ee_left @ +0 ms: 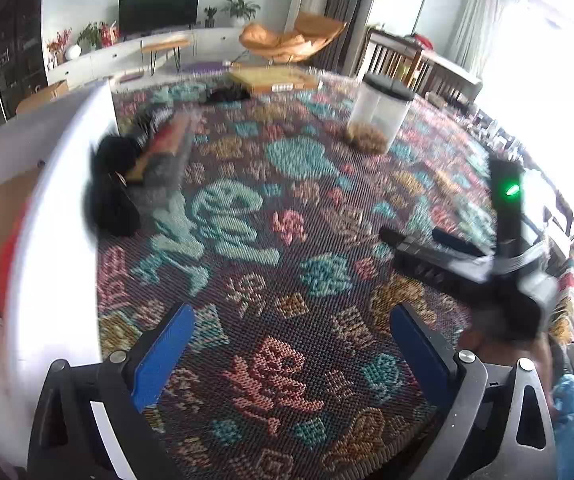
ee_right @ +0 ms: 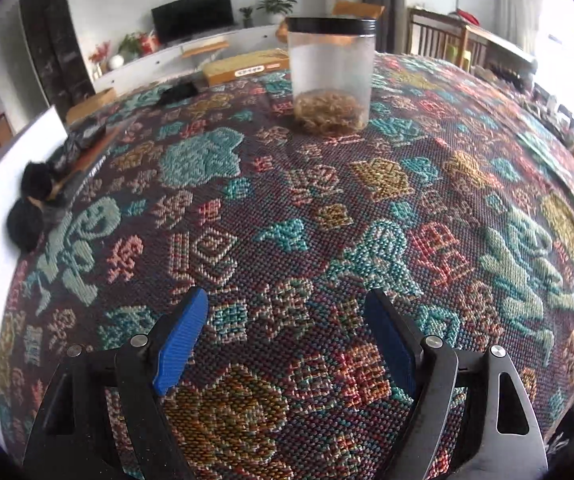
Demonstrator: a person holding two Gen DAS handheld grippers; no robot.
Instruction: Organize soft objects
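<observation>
A clear plastic jar [ee_right: 331, 76] with a black lid stands upright on the patterned tablecloth [ee_right: 287, 208], with a tan fluffy mass [ee_right: 331, 112] in its bottom. It also shows in the left wrist view [ee_left: 379, 114]. Black soft lumps [ee_right: 27, 204] lie at the table's left edge by a white panel, and show in the left wrist view [ee_left: 113, 184]. My left gripper [ee_left: 291, 344] is open and empty above the cloth. My right gripper [ee_right: 287, 332] is open and empty, well short of the jar. The right gripper's body [ee_left: 503, 248] appears blurred in the left wrist view.
A white panel [ee_left: 59, 216] runs along the table's left side. A flat tan box [ee_right: 247, 66] and a black item [ee_right: 177, 92] lie at the far edge. A dark striped cloth pile [ee_left: 163, 156] lies beside the black lumps. Chairs and a TV stand beyond.
</observation>
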